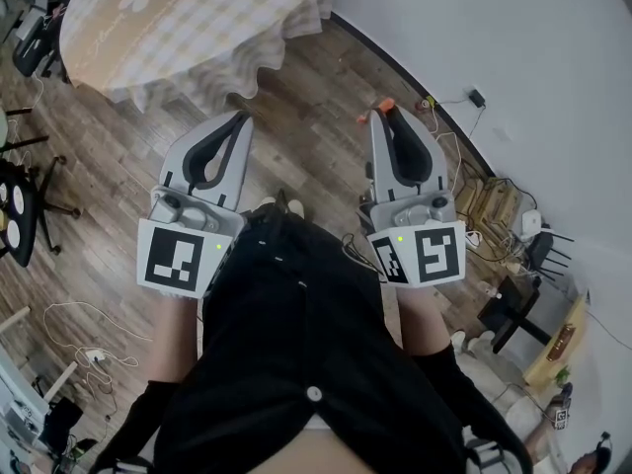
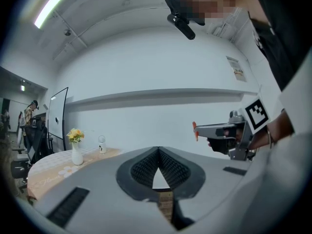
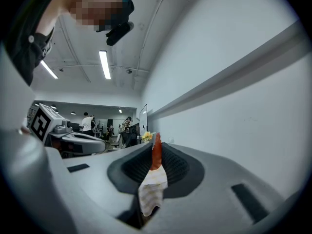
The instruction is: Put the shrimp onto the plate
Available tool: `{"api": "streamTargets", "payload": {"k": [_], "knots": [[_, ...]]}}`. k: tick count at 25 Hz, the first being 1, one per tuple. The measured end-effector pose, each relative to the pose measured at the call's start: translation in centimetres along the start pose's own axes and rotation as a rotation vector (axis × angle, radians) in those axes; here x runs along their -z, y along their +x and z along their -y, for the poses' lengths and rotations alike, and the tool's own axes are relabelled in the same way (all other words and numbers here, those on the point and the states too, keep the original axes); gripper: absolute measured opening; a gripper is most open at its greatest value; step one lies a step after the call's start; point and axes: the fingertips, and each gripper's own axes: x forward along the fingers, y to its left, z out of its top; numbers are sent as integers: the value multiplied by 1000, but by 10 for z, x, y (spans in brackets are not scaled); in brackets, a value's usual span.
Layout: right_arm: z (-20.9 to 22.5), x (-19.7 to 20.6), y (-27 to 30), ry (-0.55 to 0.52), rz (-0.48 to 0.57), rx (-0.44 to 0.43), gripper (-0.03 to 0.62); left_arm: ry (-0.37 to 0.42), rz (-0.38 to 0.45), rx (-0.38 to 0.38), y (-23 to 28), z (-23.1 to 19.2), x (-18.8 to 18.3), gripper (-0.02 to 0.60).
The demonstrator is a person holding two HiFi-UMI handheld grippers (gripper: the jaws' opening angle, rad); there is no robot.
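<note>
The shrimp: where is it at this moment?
The striped orange and white shrimp sits clamped between the jaws of the right gripper, at the head view's right side, above the wooden floor.

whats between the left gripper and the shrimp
Nothing but bare wood floor, as the head view shows. The shrimp sits clamped in the right gripper; the left gripper is shut, empty.

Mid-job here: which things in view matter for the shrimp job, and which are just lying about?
Job: orange-tailed, white striped shrimp, gripped in the right claw; no plate in view.
Lying about: round table with checked cloth, white vase of yellow flowers; left claw shut, empty.
</note>
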Motion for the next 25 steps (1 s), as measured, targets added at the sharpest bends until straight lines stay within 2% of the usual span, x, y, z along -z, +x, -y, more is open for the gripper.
{"api": "streamTargets", "payload": {"k": [14,25], "knots": [[8,-5,-8,-15,23,-47,46,48,6,-49,-2,17,-6,0],[11,-3,-8,-35,19,-55,46,35,20,-47,6,21,-4,0]]}}
